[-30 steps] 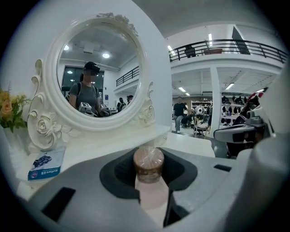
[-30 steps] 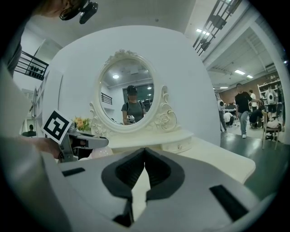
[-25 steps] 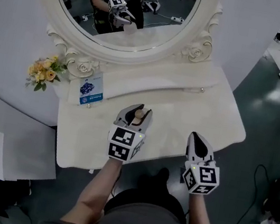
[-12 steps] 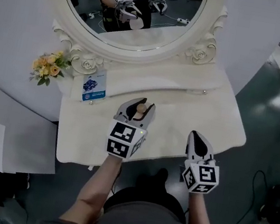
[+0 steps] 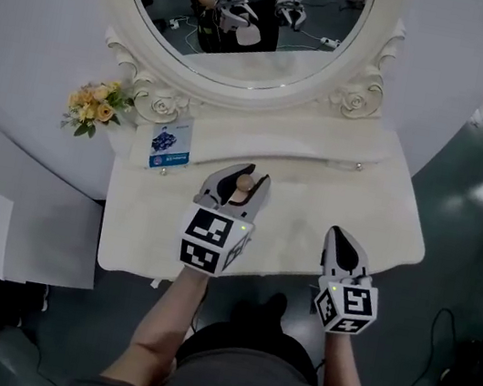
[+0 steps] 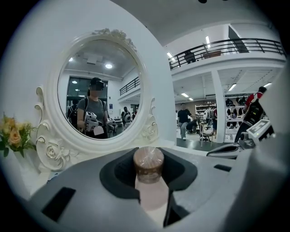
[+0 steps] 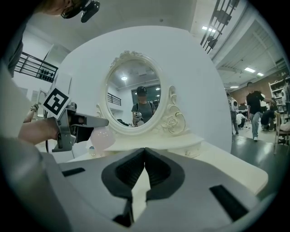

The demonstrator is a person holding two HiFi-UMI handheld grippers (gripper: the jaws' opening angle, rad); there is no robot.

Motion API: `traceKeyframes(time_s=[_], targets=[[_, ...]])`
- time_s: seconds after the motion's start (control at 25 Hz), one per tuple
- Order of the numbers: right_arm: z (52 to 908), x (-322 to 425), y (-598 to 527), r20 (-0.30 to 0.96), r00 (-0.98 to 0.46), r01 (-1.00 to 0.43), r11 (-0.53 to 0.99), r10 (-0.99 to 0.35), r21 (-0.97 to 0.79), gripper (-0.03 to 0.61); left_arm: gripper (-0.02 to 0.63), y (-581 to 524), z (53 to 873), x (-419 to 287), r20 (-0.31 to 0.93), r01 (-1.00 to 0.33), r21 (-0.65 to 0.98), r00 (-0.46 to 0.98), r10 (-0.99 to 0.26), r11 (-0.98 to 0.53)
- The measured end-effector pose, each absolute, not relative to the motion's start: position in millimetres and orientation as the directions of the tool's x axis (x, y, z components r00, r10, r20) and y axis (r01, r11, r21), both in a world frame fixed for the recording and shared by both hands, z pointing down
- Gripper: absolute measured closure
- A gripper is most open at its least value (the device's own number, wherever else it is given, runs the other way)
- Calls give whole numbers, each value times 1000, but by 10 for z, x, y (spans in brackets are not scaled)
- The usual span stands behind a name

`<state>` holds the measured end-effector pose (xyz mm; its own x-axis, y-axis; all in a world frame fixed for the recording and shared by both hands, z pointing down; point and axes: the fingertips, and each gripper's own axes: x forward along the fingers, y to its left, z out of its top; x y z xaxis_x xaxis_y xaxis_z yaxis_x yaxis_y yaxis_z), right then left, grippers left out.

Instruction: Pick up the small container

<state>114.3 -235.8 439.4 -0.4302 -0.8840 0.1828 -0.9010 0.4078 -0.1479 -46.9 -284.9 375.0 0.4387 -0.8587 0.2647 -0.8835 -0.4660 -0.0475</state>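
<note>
Pink small container [image 6: 150,183], brown-capped, sits clamped in left gripper [image 5: 244,182] over the dressing table [image 5: 379,202]; hold squeeze steady, lift straight up; right gripper [image 5: 339,238] at its 3 o'clock is closed, empty.

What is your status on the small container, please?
Left gripper shut on small container, over the dressing table. Right gripper shut, empty, off to the side. Nothing blocking.

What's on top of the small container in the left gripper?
A round brown cap sits on the small container, held in the left gripper; the opening beneath the cap is covered.
</note>
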Motion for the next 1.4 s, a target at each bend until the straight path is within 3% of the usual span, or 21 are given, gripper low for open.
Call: traceKeyframes(time_s=[1.4], targets=[[4326,948,-2514,174,-523,-853,514,-835,-94,575,499,-2689,3493,-796,242,-933,-62,331,-912,-355]])
